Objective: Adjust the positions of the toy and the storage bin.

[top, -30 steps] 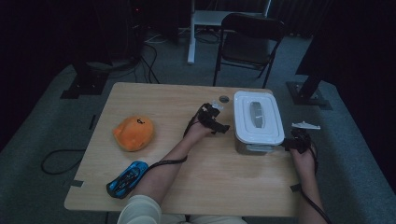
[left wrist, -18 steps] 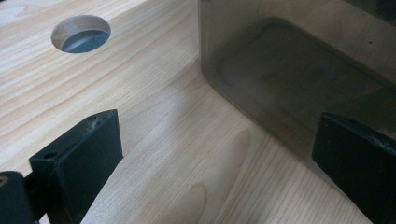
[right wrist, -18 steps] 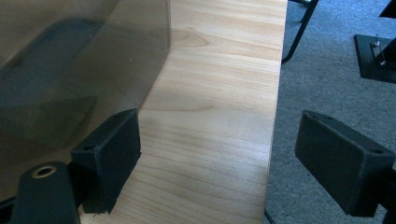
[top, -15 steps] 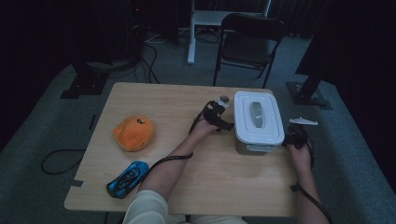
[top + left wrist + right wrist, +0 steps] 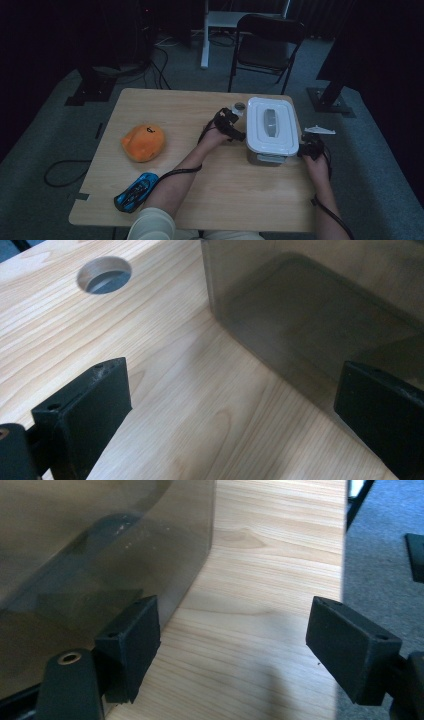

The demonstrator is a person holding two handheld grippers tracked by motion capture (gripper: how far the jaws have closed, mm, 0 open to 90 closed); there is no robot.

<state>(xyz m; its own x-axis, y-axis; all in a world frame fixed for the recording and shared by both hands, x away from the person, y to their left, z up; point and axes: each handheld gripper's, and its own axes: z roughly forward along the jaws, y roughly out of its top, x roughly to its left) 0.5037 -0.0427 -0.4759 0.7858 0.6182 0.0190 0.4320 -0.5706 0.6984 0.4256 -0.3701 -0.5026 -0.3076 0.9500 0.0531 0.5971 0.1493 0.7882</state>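
Dim room, wooden tabletop (image 5: 235,195): lidded box (image 5: 271,131) at my right-centre, orange toy (image 5: 143,142) and blue car (image 5: 136,190) well to the left. My left gripper (image 5: 235,131) is at the box's left wall, jaws wide, gripping nothing. My right gripper (image 5: 306,151) flanks the right wall, jaws just narrowing, wide apart, nothing between them.

Box (image 5: 272,131) between grippers; toy (image 5: 143,142) leftward

My right gripper (image 5: 306,150) jaws just closed a bit beside the box (image 5: 272,131), nothing between them I think.
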